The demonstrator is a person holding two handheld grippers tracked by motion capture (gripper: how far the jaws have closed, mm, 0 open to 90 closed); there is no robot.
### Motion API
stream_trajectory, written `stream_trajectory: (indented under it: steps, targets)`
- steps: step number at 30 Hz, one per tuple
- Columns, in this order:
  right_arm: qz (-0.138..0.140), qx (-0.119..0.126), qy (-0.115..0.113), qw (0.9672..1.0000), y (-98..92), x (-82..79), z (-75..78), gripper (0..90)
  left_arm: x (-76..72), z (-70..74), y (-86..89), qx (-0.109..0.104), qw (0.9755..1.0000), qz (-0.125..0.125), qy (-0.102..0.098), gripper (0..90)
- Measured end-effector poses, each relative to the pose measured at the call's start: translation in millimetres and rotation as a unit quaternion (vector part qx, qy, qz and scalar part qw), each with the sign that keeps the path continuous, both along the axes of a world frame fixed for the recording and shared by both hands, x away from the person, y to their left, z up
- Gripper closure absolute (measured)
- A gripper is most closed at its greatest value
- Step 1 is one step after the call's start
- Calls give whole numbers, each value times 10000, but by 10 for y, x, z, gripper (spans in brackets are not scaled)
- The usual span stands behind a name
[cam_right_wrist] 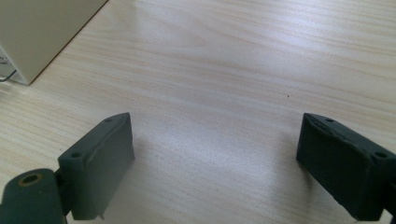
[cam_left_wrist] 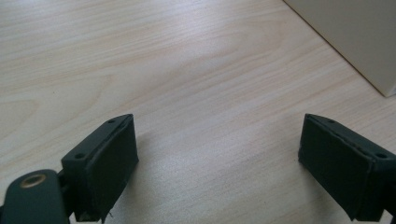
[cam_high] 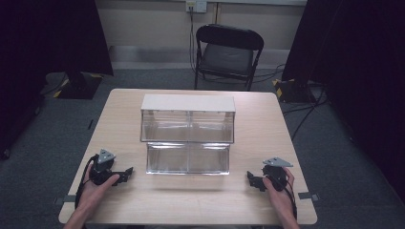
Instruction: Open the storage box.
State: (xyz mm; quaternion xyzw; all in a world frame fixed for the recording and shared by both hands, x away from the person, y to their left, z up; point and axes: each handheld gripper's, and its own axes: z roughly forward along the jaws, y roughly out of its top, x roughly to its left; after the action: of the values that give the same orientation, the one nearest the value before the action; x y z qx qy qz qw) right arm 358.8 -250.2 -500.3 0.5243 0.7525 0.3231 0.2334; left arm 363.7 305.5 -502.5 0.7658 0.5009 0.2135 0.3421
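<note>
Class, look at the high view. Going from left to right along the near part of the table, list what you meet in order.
Left gripper → clear drawer box → right gripper.

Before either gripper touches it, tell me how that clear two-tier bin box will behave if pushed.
The clear bin box looks like rigid plastic, so it should probably slide as one piece on the smooth wooden table. It appears empty, so likely light. Its white top sits high, so a high push might tip it.
</note>
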Motion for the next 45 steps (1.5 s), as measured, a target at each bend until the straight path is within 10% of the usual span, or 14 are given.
stream_trajectory:
  steps: [16,28,45]
  targets:
    - [2,-1,-1,10000,0,0,0,103,-94,109,-21,-262,9994,-180,-96,169]
    - [4,-3,-3,10000,0,0,0,103,-270,306,-226,-557,9916,-1079,-446,165]
    - [-1,2,1,10000,0,0,0,103,-299,333,-469,-715,9853,-1480,-461,165]
